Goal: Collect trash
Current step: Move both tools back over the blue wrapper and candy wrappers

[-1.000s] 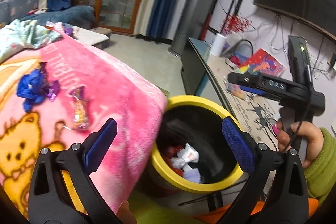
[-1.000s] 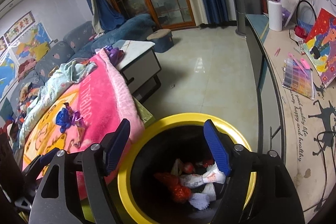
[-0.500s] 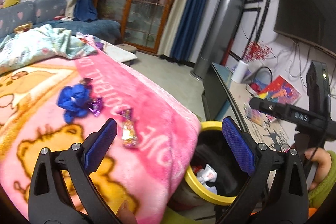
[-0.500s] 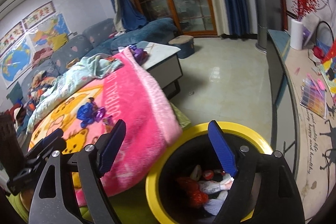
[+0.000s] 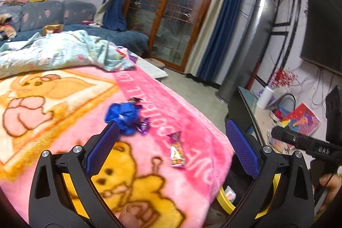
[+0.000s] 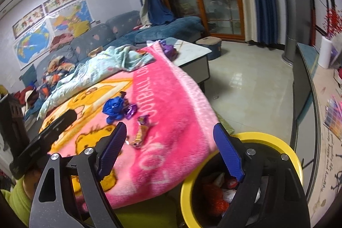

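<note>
Trash lies on a pink bear-print blanket (image 5: 64, 99): a crumpled blue wrapper (image 5: 124, 115), a small purple wrapper (image 5: 143, 127) beside it, and an orange-purple candy wrapper (image 5: 177, 154). All three show in the right wrist view too: the blue wrapper (image 6: 114, 107), the purple wrapper (image 6: 131, 110), the candy wrapper (image 6: 141, 131). My left gripper (image 5: 171, 149) is open and empty just above and short of the candy wrapper. My right gripper (image 6: 171, 151) is open and empty over the blanket edge beside the yellow-rimmed black bin (image 6: 292, 155), which holds red and white trash (image 6: 215, 200).
A light green quilt (image 5: 53, 52) lies at the blanket's far end, with a blue sofa (image 6: 119, 33) behind. A low white table (image 6: 192, 52) stands past the blanket. A long cabinet (image 6: 327, 99) with papers runs along the right; tiled floor (image 6: 245, 82) lies between.
Both grippers have swung left and up, away from over the bin toward the blanket. The wrappers now sit nearer the middle of both views. Both stay open and empty.
</note>
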A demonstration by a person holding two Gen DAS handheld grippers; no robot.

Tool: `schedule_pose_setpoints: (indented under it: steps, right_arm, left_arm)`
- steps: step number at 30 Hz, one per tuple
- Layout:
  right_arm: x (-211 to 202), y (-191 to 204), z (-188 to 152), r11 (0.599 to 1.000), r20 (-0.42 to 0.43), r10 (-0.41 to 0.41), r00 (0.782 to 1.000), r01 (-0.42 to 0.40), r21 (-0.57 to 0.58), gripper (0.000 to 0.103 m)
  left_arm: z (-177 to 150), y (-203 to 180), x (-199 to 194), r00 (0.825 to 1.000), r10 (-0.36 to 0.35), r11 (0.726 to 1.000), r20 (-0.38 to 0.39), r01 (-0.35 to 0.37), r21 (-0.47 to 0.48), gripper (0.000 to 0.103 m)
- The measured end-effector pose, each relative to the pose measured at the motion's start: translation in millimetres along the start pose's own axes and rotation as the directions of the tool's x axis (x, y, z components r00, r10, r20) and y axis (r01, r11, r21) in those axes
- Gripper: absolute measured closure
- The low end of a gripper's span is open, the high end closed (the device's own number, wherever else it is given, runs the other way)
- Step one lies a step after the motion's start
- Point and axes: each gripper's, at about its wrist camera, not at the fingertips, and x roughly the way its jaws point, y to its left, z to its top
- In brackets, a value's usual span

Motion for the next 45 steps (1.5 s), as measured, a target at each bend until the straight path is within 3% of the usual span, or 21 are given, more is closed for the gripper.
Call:
schedule_pose_setpoints:
  steps: [14, 24, 33, 35, 40, 45]
  right_arm:
    - [26, 39, 6, 0.995, -0.041, 0.062, 0.997, -0.065, -0.076, 0.022]
    - [56, 74, 9, 0.979, -0.083, 0.105, 0.991, -0.118, -0.166, 0.022]
    - [93, 82, 13, 0.975, -0.120, 0.105, 0.987, -0.126, -0.183, 0.022]
    - [102, 80, 14, 0.976, -0.131, 0.101, 0.986, -0.124, -0.178, 0.023]
    - [125, 80, 15, 0.977, -0.154, 0.091, 0.984, -0.118, -0.176, 0.027]
    - [146, 77, 18, 0.980, -0.177, 0.081, 0.981, -0.111, -0.167, 0.032]
  left_arm:
    - [6, 51, -5, 0.995, 0.102, 0.990, 0.016, -0.100, -0.095, 0.011]
    - [8, 75, -6, 0.989, 0.145, 0.980, 0.013, -0.142, -0.136, 0.011]
    - [3, 101, 4, 0.985, 0.169, 0.969, -0.024, -0.170, -0.182, 0.011]
    - [1, 107, 8, 0.986, 0.162, 0.966, -0.037, -0.166, -0.200, 0.014]
    - [-1, 113, 21, 0.988, 0.133, 0.962, -0.072, -0.146, -0.231, 0.033]
    - [0, 114, 38, 0.990, 0.088, 0.961, -0.113, -0.114, -0.252, 0.046]
